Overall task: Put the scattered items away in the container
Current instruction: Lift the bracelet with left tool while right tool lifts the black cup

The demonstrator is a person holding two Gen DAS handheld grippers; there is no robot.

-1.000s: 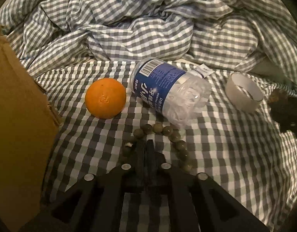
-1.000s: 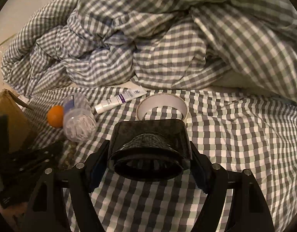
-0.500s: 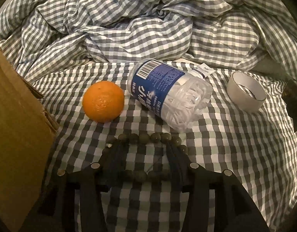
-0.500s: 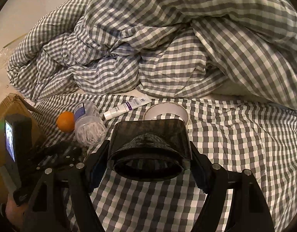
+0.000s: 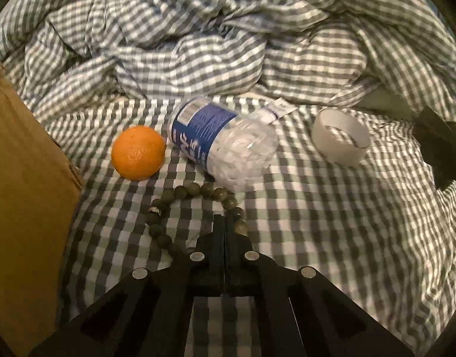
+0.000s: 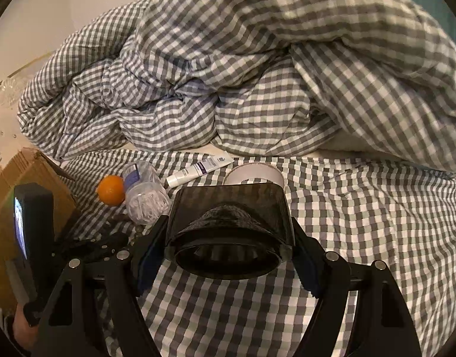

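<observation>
My left gripper [image 5: 224, 223] is shut, its tips resting inside the loop of a green bead bracelet [image 5: 180, 205] on the checked sheet; whether it pinches the beads I cannot tell. An orange [image 5: 138, 153], a clear jar with a blue label [image 5: 222, 145], a white tube [image 5: 277, 110] and a white tape roll [image 5: 341, 136] lie beyond. The cardboard box [image 5: 23, 208] stands at the left. My right gripper [image 6: 228, 229] is shut on a dark glossy case [image 6: 228, 208] held above the sheet, right of the left gripper [image 6: 109, 242].
A rumpled checked duvet [image 6: 257, 74] is heaped behind the items. The orange [image 6: 110, 189], jar [image 6: 144, 199], tube [image 6: 198, 171] and tape roll [image 6: 251, 172] show in the right wrist view, box [image 6: 20, 178] at the left. A wall lies beyond.
My left gripper opened over the bracelet half a second ago and has shut again with its tips inside the bead loop. My right gripper has lifted slightly with the dark case.
</observation>
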